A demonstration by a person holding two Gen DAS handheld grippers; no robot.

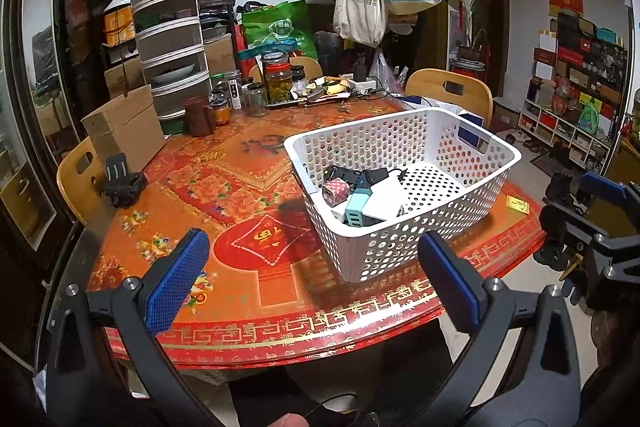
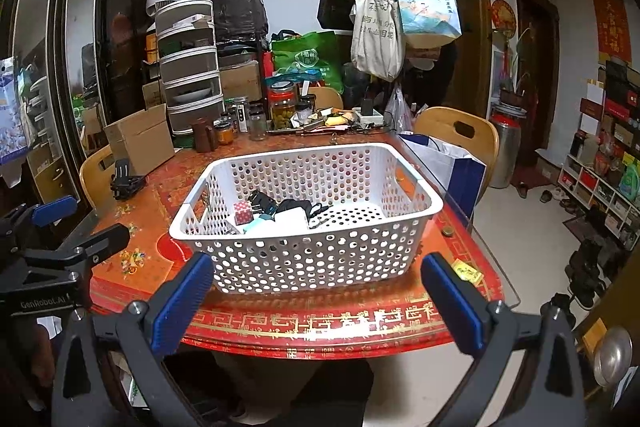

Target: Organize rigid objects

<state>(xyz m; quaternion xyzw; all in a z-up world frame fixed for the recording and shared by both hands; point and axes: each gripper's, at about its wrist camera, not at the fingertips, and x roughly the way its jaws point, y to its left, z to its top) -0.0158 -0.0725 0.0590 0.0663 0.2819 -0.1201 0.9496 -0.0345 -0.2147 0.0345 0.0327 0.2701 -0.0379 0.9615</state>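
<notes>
A white perforated basket [image 1: 472, 135] [image 2: 304, 259] stands on the red patterned table [image 1: 248, 291] [image 2: 320, 323] near its front edge. Inside it, at its left end, lie several chargers: a pink checked one [image 1: 335, 190] [image 2: 242, 211], a teal one [image 1: 357, 213] [image 2: 256, 226], a white one [image 1: 386, 201] [image 2: 289, 218] and black ones with cables [image 1: 352, 174] [image 2: 262, 201]. My left gripper [image 1: 312, 279] is open and empty, held before the table edge left of the basket. My right gripper [image 2: 318, 301] is open and empty, in front of the basket; it shows in the left wrist view [image 1: 592, 227].
A black clip-like mount [image 1: 122, 179] [image 2: 126, 179] and a cardboard box [image 1: 124, 131] [image 2: 140, 139] sit at the table's left. Jars, a stacked container tower [image 1: 172, 43] and clutter fill the back. A small yellow packet [image 1: 517, 204] [image 2: 468, 272] and a coin [image 2: 447, 231] lie right of the basket. Wooden chairs surround the table.
</notes>
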